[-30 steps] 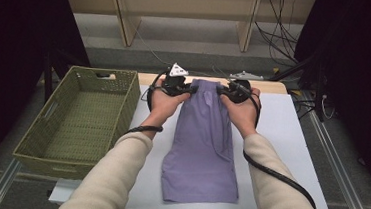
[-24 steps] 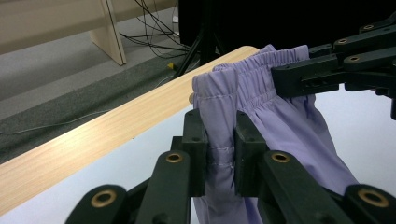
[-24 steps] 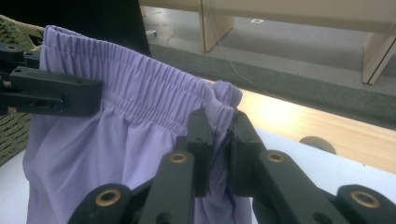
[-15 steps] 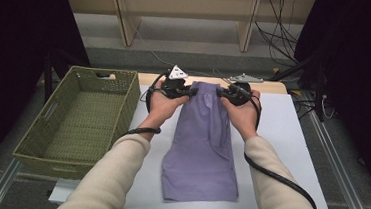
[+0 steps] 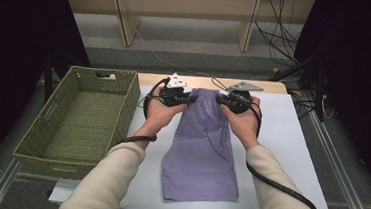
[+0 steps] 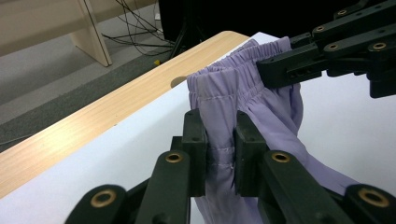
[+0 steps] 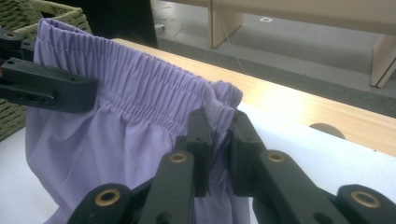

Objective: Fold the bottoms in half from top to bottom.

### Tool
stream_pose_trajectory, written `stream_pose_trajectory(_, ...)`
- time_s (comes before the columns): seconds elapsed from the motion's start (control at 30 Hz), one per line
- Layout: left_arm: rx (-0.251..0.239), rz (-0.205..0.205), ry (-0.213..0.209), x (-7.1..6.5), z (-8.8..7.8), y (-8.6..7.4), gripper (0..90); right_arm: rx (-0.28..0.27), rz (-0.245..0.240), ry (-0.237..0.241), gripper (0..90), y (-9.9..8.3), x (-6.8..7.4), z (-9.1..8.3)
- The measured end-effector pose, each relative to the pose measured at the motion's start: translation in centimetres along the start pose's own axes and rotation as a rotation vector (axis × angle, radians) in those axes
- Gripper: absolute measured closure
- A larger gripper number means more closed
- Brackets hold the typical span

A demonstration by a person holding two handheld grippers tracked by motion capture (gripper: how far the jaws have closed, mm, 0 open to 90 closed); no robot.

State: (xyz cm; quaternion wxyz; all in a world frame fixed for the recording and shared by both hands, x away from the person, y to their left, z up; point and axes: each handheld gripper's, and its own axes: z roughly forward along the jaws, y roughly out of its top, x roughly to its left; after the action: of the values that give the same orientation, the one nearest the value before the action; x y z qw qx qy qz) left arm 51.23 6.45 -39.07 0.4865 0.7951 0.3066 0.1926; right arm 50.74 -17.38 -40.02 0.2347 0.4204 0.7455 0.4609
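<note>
Nothing has changed in the last second: the left gripper (image 5: 190, 99) and right gripper (image 5: 220, 100) keep pinching the elastic waistband of the folded lilac cloth shorts (image 5: 202, 151), lifted slightly while the legs lie on the white table (image 5: 291, 143), so the next fold has not begun.

Woven green basket (image 5: 79, 119) left of the white table (image 5: 296, 143). Wooden edge (image 5: 148, 78) behind. Cables (image 5: 274, 36) on grey floor (image 5: 193, 45).

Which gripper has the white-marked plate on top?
The left gripper, nearest the basket: its plate carries white marks. The right gripper has a plain grey plate. Both clamp the shorts waistband.
</note>
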Motion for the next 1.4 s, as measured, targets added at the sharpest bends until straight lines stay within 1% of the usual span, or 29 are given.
stream_pose_trajectory(0.03,-0.003,0.003,-0.002,-0.1,-0.1,-0.1,77.4,0.000,0.000,0.000,81.4,0.0,0.0,0.0)
stream_pose_trajectory(0.07,-0.007,0.003,-0.005,-0.2,-0.3,-0.2,77.4,-0.007,-0.018,-0.001,81.4,-0.2,0.3,-0.2)
stream_pose_trajectory(0.1,-0.010,0.004,-0.009,-0.3,-0.4,-0.4,77.4,-0.007,-0.018,-0.001,81.4,-0.2,0.3,-0.2)
stream_pose_trajectory(0.17,-0.017,0.010,-0.013,-0.6,-0.7,-0.6,77.4,-0.008,-0.036,-0.007,81.4,-0.3,0.6,-0.5)
stream_pose_trajectory(0.37,-0.034,0.018,-0.021,-1.0,-1.3,-1.1,77.4,-0.022,-0.045,0.000,81.4,-0.8,1.1,-1.2)
stream_pose_trajectory(0.5,-0.040,0.021,-0.031,-1.3,-1.6,-1.3,77.4,-0.033,-0.074,-0.001,81.4,-1.1,1.4,-1.7)
stream_pose_trajectory(0.67,-0.044,0.037,-0.034,-1.8,-1.9,-1.6,77.4,-0.043,-0.066,0.010,81.4,-1.6,1.6,-2.1)
stream_pose_trajectory(0.8,-0.047,0.017,-0.032,-2.2,-2.2,-2.2,77.4,-0.045,-0.064,0.018,81.3,-2.1,1.8,-2.4)
stream_pose_trajectory(0.87,-0.053,0.016,-0.032,-2.5,-2.4,-2.6,77.4,-0.044,-0.065,0.024,81.3,-2.4,2.0,-2.6)
stream_pose_trajectory(0.9,-0.052,0.023,-0.034,-2.5,-2.5,-2.7,77.4,-0.048,-0.063,0.027,81.3,-2.6,2.1,-2.7)
stream_pose_trajectory(0.93,-0.054,0.019,-0.036,-2.7,-2.5,-2.9,77.4,-0.051,-0.069,0.028,81.3,-2.7,2.1,-2.8)
stream_pose_trajectory(1.07,-0.057,0.033,-0.033,-3.1,-2.9,-3.3,77.4,-0.055,-0.070,0.031,81.3,-3.3,2.5,-3.2)
stream_pose_trajectory(1.1,-0.058,0.028,-0.034,-3.2,-2.9,-3.4,77.4,-0.051,-0.072,0.032,81.3,-3.3,2.6,-3.3)
stream_pose_trajectory(1.4,-0.060,0.038,-0.036,-4.0,-3.3,-4.5,77.4,-0.063,-0.077,0.037,81.3,-4.5,3.2,-3.8)
